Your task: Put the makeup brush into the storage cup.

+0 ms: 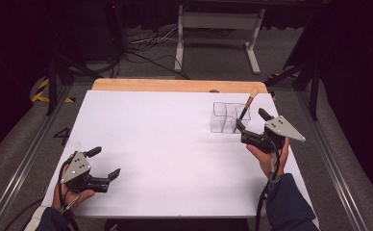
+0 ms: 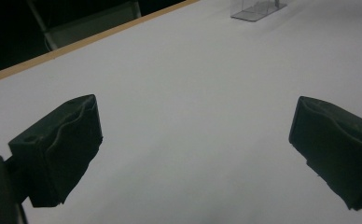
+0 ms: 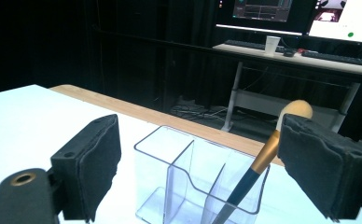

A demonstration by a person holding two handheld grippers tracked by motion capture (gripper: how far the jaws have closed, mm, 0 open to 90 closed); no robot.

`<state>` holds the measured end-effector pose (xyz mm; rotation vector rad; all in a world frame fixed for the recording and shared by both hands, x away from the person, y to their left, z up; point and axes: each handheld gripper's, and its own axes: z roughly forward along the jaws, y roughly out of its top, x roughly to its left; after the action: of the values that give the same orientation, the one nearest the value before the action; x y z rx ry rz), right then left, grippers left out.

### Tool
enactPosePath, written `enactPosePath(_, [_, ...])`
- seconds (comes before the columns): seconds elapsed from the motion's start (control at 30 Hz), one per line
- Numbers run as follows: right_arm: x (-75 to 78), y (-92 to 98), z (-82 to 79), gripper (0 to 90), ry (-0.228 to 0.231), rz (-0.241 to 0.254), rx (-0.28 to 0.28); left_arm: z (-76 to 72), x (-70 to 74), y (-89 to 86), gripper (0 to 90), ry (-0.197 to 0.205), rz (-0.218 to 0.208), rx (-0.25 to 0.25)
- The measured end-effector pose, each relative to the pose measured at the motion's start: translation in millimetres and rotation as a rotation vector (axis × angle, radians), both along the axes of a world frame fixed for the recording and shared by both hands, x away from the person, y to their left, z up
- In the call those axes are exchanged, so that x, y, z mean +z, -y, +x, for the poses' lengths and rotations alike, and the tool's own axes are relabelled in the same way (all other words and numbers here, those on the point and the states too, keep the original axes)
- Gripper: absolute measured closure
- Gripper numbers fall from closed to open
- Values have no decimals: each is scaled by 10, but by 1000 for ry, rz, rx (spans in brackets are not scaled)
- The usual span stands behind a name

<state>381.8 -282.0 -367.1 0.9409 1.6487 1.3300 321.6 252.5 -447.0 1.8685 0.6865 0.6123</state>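
A: Clear plastic, that is the organizer [image 3: 195, 179] just in front of the right gripper [image 3: 202, 158]. Is the brush [image 3: 258, 163] inside it already?

B: Yes. The brush stands tilted in the compartment on the gripper's right side, head up, and leans on the rim. Its handle passes just beside the right jaw, but no pad presses on it as far as I can see.

A: So the right gripper holds nothing?

B: Nothing. Its jaws are wide apart, with the organizer between and beyond them. In the high view the right gripper [image 1: 252, 122] is just before the organizer [image 1: 225, 118].

A: And the left gripper [image 1: 106, 162]?

B: Also wide and empty, well apart from the organizer, low over the white table [image 2: 193, 84].

A: What is left, then?

B: I judge the placing is done. Only to draw the right hand [image 1: 267, 156] back without touching the brush [image 1: 247, 103].
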Motion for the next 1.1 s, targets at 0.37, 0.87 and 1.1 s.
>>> enactPosePath(0.37, [-38,43,-113,143,-7,-23,25,2,-3,9,33,-4,3,1])
enactPosePath(0.87, [-115,45,-221,141,-8,-78,43,2,-3,11,33,-7,8,-1])
enactPosePath(1.1, [-150,45,-267,140,-7,-106,52,4,-4,15,33,-5,12,-2])
